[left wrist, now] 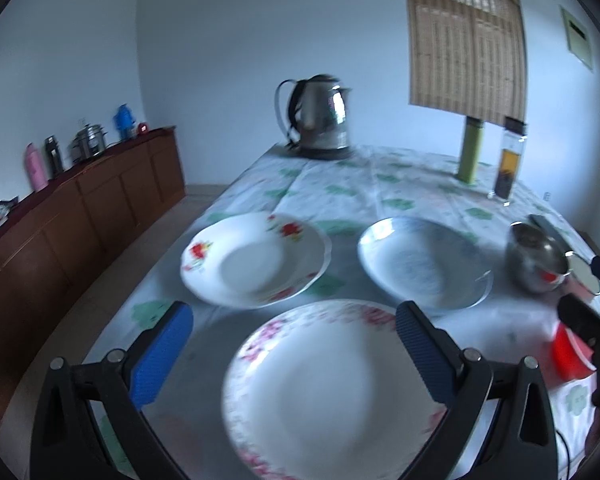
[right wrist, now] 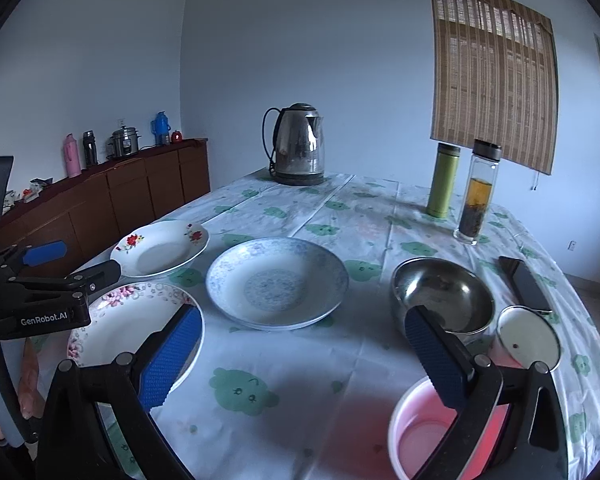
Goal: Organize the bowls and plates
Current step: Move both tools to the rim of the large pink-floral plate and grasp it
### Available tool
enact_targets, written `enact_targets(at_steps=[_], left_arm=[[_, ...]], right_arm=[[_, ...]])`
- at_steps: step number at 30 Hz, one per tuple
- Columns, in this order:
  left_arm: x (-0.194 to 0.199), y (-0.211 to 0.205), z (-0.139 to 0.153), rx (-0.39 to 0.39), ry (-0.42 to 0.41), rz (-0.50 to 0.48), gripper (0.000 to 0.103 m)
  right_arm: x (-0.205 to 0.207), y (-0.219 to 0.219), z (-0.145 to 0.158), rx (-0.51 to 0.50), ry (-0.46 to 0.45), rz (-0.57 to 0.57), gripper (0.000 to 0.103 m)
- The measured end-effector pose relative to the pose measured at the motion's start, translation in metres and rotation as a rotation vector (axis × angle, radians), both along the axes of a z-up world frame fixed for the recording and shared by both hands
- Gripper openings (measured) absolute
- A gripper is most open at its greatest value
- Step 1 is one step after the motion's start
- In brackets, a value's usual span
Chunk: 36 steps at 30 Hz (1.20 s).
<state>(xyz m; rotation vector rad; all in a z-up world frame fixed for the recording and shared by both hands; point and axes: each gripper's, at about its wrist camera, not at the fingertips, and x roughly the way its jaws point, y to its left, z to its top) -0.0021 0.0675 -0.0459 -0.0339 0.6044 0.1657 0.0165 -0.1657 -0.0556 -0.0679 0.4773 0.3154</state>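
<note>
Dim, bluish daylight from the blind-covered window (right wrist: 494, 76) at two o'clock — left wrist view motion-blurred, right sharp; fisheye bending and dark vignette at every edge.

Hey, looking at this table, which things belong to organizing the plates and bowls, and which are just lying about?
For the job:
pink-flowered plate
red-flowered plate
blue-patterned plate
steel bowl
pink bowl
small white bowl

Just lying about:
kettle
green flask
glass tea bottle
phone
</note>
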Motion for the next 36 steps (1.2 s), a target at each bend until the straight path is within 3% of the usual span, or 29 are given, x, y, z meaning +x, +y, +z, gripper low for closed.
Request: enact_targets(at_steps=[9, 10, 12, 16, 20, 26, 30, 34, 36], left_arm=[[0.001, 0.021, -0.021, -0.006, 0.058, 0.032, 0.101], [0.002, 0.022, -0.023, -0.011, 0.063, 0.031, 0.098], [0.002, 0.024, -0.029, -0.017, 0.078, 0.025, 0.093], [0.004, 0.03, -0.037, -0.034, 0.103, 0.022, 0.084], [0.007, 0.032, -0.042, -0.037, 0.126, 0.025, 0.072], [0.013, 0.034, -0.053, -0.059, 0.158, 0.01, 0.055], [0.015, 0.034, -0.058, -0.071, 0.171, -0.003, 0.046], [0.017, 0.034, -0.062, -0.089, 0.192, -0.017, 0.036], [0.019, 0.034, -0.065, -0.084, 0.199, -0.015, 0.033]], right_arm=[[0.004, 0.029, -0.009, -0.029, 0.027, 0.071, 0.1], [0.004, 0.032, -0.011, -0.03, 0.03, 0.079, 0.098], [0.008, 0.039, -0.015, -0.03, 0.054, 0.105, 0.082], [0.02, 0.054, -0.027, -0.038, 0.109, 0.149, 0.078], [0.031, 0.064, -0.037, -0.047, 0.159, 0.187, 0.062], [0.044, 0.077, -0.051, -0.067, 0.216, 0.224, 0.059], [0.047, 0.084, -0.057, -0.077, 0.248, 0.24, 0.049], [0.052, 0.089, -0.063, -0.087, 0.276, 0.251, 0.046], [0.052, 0.09, -0.065, -0.091, 0.284, 0.256, 0.038]])
